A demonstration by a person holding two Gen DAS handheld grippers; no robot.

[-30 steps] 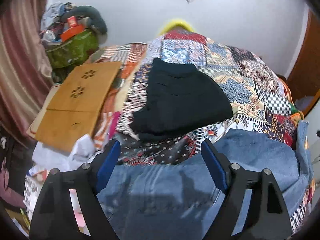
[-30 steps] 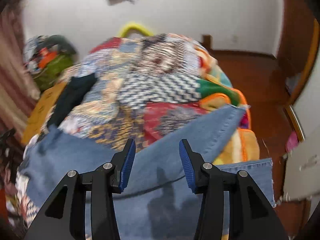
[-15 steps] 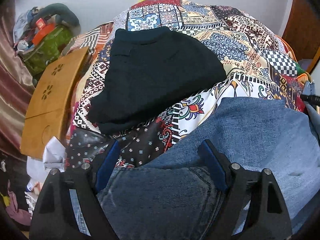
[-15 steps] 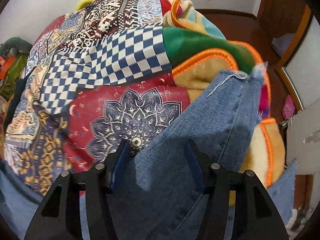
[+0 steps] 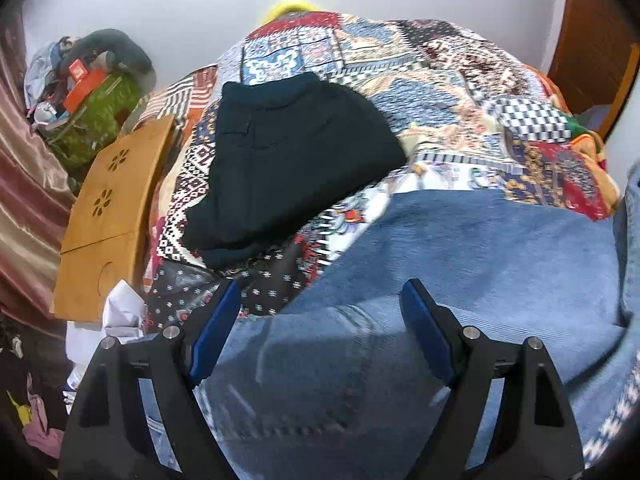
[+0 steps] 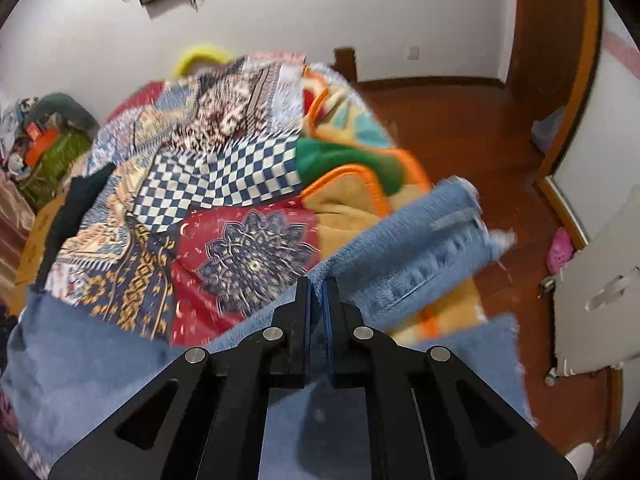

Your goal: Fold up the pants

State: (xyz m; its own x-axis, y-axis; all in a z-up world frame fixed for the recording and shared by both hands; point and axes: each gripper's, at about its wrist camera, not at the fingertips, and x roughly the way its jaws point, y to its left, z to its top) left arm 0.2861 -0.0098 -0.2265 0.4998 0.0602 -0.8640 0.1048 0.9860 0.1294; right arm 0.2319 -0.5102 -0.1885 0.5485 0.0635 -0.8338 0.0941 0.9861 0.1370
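Blue jeans (image 5: 460, 264) lie across the near part of a patchwork bedspread (image 5: 400, 60). My left gripper (image 5: 320, 320) is open, its blue pads spread wide over the waist end of the jeans. My right gripper (image 6: 319, 292) is shut on a jeans leg (image 6: 432, 240) and holds its hem end lifted off the bed. The other leg (image 6: 472, 360) lies flat to the right of the gripper.
Folded black pants (image 5: 288, 160) lie on the bedspread beyond the jeans. A wooden board (image 5: 112, 208) leans at the bed's left side beside a pile of clutter (image 5: 84, 92). Wooden floor (image 6: 460, 120) and a white door (image 6: 600, 280) lie to the right.
My right gripper has shut on the jeans leg and lifted it. My left gripper has pulled back a little above the waist and stays open.
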